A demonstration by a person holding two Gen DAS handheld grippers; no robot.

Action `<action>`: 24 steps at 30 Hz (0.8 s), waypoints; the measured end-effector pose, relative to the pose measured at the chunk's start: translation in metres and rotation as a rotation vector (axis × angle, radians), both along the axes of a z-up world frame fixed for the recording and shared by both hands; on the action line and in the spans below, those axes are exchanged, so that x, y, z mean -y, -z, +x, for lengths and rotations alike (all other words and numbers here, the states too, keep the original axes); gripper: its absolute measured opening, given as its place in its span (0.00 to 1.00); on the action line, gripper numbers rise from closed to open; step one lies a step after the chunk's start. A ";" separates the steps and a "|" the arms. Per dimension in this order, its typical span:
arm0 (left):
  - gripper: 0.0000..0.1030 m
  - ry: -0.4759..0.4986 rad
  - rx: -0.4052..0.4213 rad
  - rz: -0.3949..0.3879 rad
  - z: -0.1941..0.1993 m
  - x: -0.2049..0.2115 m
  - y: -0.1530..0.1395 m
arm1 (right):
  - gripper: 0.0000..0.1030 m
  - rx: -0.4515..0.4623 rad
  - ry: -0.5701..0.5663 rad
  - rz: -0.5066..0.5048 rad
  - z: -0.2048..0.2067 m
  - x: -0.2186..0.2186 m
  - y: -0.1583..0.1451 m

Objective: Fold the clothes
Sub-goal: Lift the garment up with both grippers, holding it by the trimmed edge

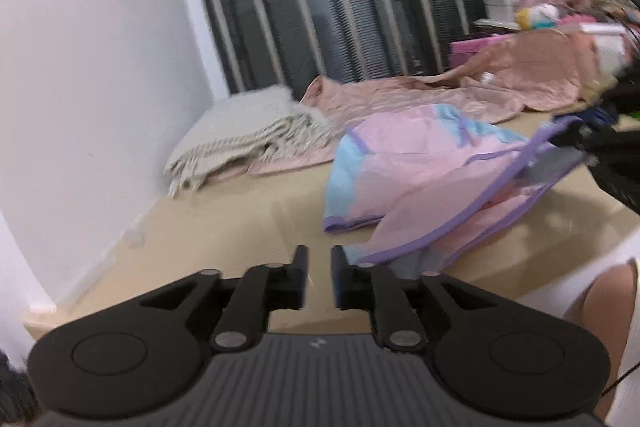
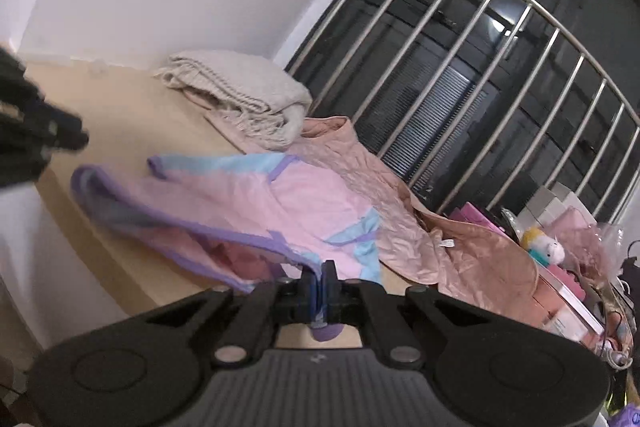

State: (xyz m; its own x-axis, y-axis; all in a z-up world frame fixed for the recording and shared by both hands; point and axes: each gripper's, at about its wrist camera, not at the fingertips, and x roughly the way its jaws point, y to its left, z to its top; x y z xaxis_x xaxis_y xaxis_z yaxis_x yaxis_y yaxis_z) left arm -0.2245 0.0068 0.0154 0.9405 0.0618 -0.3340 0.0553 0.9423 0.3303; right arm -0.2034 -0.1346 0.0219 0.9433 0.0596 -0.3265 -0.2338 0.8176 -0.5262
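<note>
Pink garment [image 2: 320, 203] hem between right jaws.

We see a plain white wall [image 1: 100, 75] meeting a tan worktop [image 1: 224, 227] at the far corner. Beside the wall, a dark window [image 2: 460, 99] is fronted by slanting metal railing bars [image 2: 452, 11]. Boxes and pink clutter [image 2: 560, 227] pile up at the worktop's other end.
</note>
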 end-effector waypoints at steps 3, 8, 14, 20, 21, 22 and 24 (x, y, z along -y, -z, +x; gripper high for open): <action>0.39 0.064 0.033 0.070 -0.011 0.015 0.003 | 0.01 0.008 -0.004 0.017 -0.003 0.001 -0.004; 0.38 0.049 0.005 0.127 -0.008 0.018 0.013 | 0.01 0.041 -0.010 0.041 -0.009 0.003 -0.013; 0.27 0.012 -0.039 0.116 0.010 0.010 0.019 | 0.01 0.056 -0.014 0.049 -0.018 0.009 -0.018; 0.27 0.031 -0.067 0.078 0.009 0.008 0.016 | 0.01 0.055 0.000 0.063 -0.024 0.017 -0.019; 0.24 0.048 -0.091 0.042 0.011 0.005 0.016 | 0.01 0.054 0.002 0.067 -0.025 0.019 -0.018; 0.09 0.064 -0.115 0.005 0.013 0.003 0.015 | 0.01 0.052 0.003 0.072 -0.026 0.020 -0.018; 0.02 0.075 -0.141 -0.083 0.017 -0.006 0.009 | 0.01 0.049 0.004 0.075 -0.027 0.022 -0.018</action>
State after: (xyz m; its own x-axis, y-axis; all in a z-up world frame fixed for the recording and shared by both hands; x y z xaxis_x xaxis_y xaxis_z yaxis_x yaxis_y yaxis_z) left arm -0.2078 0.0124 0.0061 0.8851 -0.0404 -0.4637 0.1670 0.9575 0.2353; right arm -0.2302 -0.1564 0.0398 0.9583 0.0785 -0.2749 -0.2061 0.8562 -0.4738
